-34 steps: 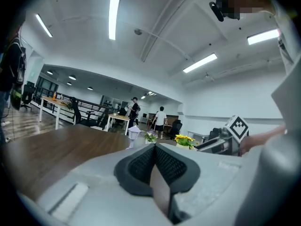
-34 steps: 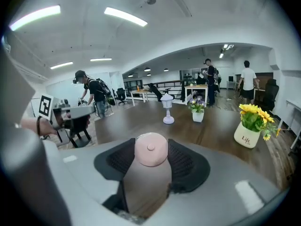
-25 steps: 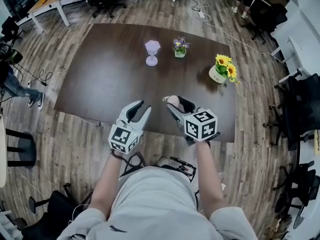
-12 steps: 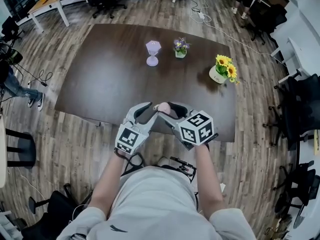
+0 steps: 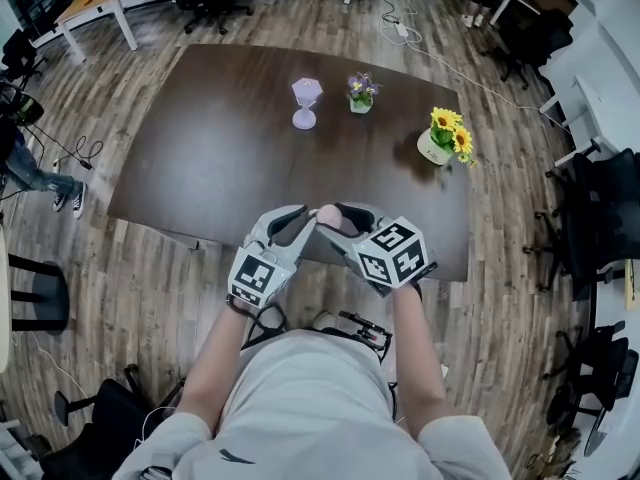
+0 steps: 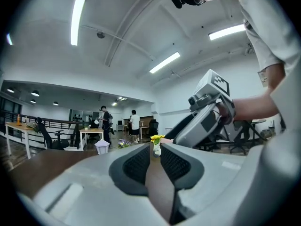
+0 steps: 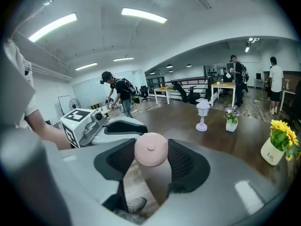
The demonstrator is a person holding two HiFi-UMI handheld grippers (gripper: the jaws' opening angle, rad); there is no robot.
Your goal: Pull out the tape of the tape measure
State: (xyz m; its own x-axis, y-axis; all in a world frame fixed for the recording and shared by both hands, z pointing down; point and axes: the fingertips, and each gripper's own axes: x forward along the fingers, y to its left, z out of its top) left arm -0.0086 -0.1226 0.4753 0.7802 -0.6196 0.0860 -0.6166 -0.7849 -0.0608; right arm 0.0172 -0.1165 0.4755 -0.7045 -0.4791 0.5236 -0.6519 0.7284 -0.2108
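Tape is not out yet. The step in hand looks like getting hold of the tape's end.

The right claw (image 7: 151, 152) is clamped on the tape measure (image 7: 151, 149), one pad on each side of it. It holds it up in the air, over the near edge of the tabletop (image 5: 220, 138) and close to the person's body.

The left claw (image 6: 155, 150) sits just beside the tape measure, its tips right up against it in the head view. Its two sides are nearly together, with only a thin gap left. Nothing is in that gap — you can look straight through it to the tabletop far behind.

Next, I think the left claw has to find the little end of the tape on the rim of the case. It must pinch that end tight and then pull away to the left, while the right claw keeps the case from moving. The end is thin, so the pinch has to land just right or it will slip.

The tape measure is small, round and pale pink, like a fat button. It has a tiny round dot in the middle of its flat face. No tape end shows in any view, so I cannot tell where on the rim it comes out.
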